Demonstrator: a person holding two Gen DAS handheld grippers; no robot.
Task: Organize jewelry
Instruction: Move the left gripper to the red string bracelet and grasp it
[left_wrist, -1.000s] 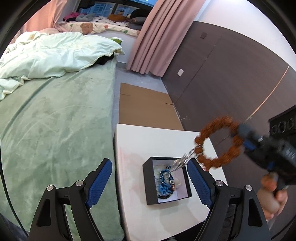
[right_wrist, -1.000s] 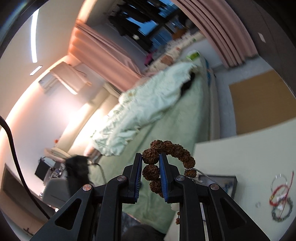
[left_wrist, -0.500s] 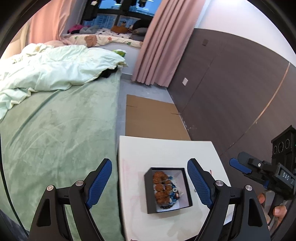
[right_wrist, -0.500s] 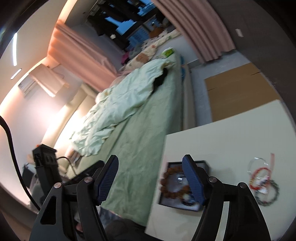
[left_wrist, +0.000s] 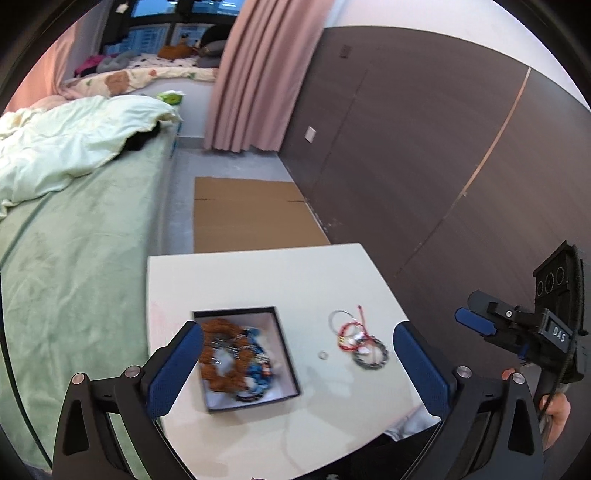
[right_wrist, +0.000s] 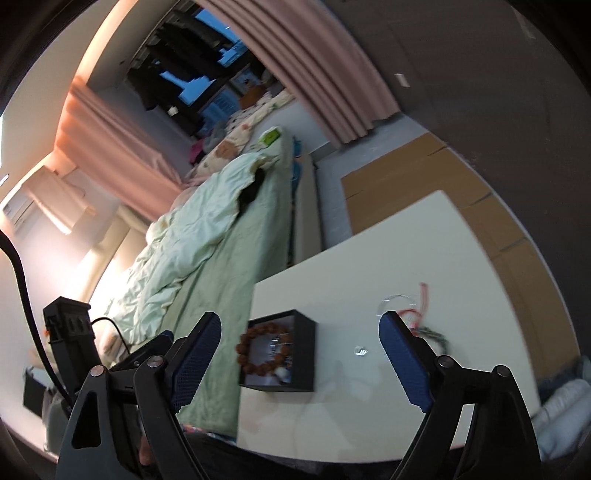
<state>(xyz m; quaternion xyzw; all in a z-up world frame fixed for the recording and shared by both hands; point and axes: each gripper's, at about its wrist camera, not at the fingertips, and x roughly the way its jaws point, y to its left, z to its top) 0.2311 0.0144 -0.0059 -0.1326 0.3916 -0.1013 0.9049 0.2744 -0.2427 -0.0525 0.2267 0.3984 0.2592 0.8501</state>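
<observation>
1. Here, in the left wrist view, the left gripper (left_wrist: 297, 363) hangs above the near part of the white table (left_wrist: 258, 273), its blue-padded jaws spread wide after just opening further, with nothing pressed between them.
2. A black box (left_wrist: 284, 343) sits toward the table's left edge, and the brown bead bracelet (left_wrist: 221, 354) lies inside it on top of blue beads (left_wrist: 258, 363) and a thin chain; this part is blurred.
3. To the right of the box, near the table's right edge, lies a loose cluster of bracelets (left_wrist: 360, 338): a clear ring, red cords and a dark beaded loop, with a small ring (left_wrist: 323, 355) just beside them.
4. The right gripper (left_wrist: 476, 323) shows at the far right, off the table's right edge, held by a hand (left_wrist: 554, 410).
5. In the right wrist view, the right gripper (right_wrist: 299, 354) is released too; its jaws have just been opening and nothing is held between them.
6. Between its fingers the black box (right_wrist: 303, 325) appears near the table's (right_wrist: 406, 236) bed-side edge, with the brown bead bracelet (right_wrist: 258, 350) resting inside.
7. The cluster of bracelets (right_wrist: 417, 314) lies partly behind the right-hand finger, well apart from the box, and the small ring (right_wrist: 360, 350) sits between them.
8. A green bed (right_wrist: 229, 258) runs along the table's left side.
</observation>
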